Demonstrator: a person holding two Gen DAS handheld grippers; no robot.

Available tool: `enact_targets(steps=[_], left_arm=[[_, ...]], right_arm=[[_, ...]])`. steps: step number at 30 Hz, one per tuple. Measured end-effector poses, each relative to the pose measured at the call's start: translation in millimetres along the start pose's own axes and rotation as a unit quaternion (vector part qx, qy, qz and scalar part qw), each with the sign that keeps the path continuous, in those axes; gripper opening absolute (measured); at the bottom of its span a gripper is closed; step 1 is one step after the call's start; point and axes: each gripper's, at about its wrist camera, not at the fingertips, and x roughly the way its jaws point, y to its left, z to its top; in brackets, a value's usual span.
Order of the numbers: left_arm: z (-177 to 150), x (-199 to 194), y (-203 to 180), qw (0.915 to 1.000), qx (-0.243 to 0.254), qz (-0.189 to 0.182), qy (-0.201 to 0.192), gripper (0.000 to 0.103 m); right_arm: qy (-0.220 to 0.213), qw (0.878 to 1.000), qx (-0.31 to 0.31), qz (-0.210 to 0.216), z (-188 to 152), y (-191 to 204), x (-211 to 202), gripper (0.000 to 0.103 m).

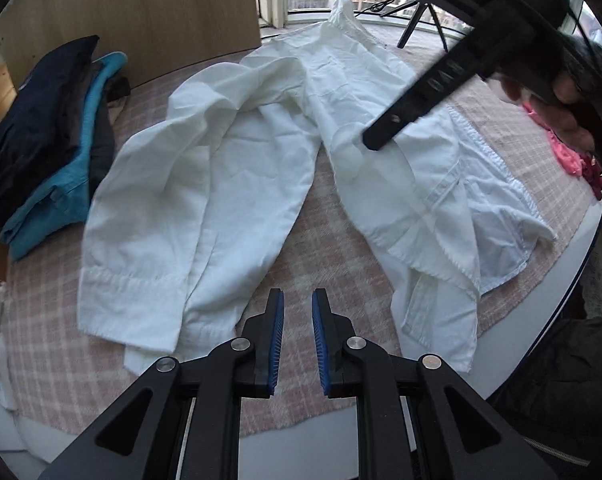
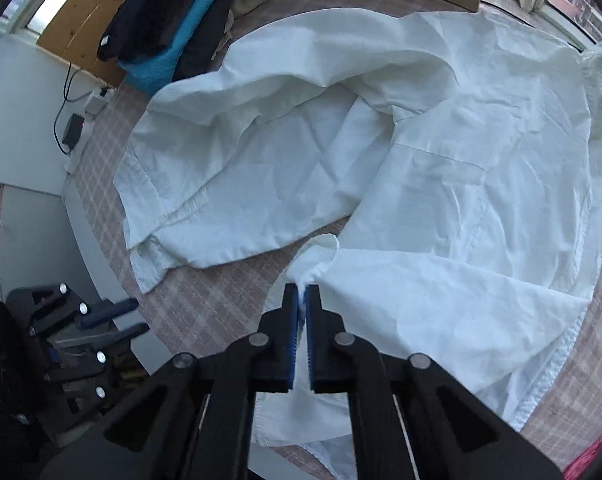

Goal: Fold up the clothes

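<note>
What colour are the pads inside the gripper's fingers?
Blue, ribbed pads on black fingers; clearest in the left wrist view, where the left gripper stands open.

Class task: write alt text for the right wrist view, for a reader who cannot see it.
The right claw pinches a bunched edge of a crumpled white cotton shirt spread over a pink checked tablecloth. A stack of dark and teal folded clothes lies beyond.
</note>
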Motion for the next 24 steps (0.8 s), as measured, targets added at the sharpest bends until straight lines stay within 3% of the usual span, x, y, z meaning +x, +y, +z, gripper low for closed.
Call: enact_targets(steps=[6, 9, 12, 14, 17, 18, 22, 24], left_arm=[[42.2, 11.7, -18.9, 0.9970, 0.058, -0.051, -0.005, 0.023], [60.9, 15.6, -45.5, 0.9933, 0.098, -0.062, -0.003, 0.023], [71.9, 17.8, -72.8, 0.9879, 0.134, -0.078, -0.002, 0.023], [73.6, 16.0, -85.3, 0.9856, 0.146, -0.084, -0.002, 0.023], [66.7, 10.3, -90.6, 0.9851, 0.144, -0.095, 0.000, 0.024], [62.5, 10.4, -91.2, 0.9851, 0.142, -0.096, 0.005, 0.024], [38.6, 21.7, -91.4, 0.9867, 0.121, -0.099, 0.046, 0.025], [27.4, 30.6, -90.2, 0.9870, 0.096, -0.110, 0.067, 0.025]], right_arm=[[-0.022, 0.996, -0.060, -0.063, -50.5, 0.0, -45.3, 0.004], [-0.041, 0.983, -0.085, -0.155, -79.3, -8.6, -64.7, 0.004], [-0.064, 0.982, -0.050, -0.172, -106.1, -31.2, -81.6, 0.004], [-0.096, 0.974, -0.033, -0.203, -129.4, -40.0, -93.4, 0.004], [-0.157, 0.965, 0.045, -0.206, -190.8, -67.3, -118.4, 0.004], [-0.158, 0.964, 0.077, -0.198, -212.3, -81.9, -116.6, 0.004], [-0.036, 0.964, 0.143, -0.222, -267.0, -129.5, -58.2, 0.013], [-0.023, 0.965, 0.144, -0.216, -278.0, -136.3, -46.0, 0.013]])
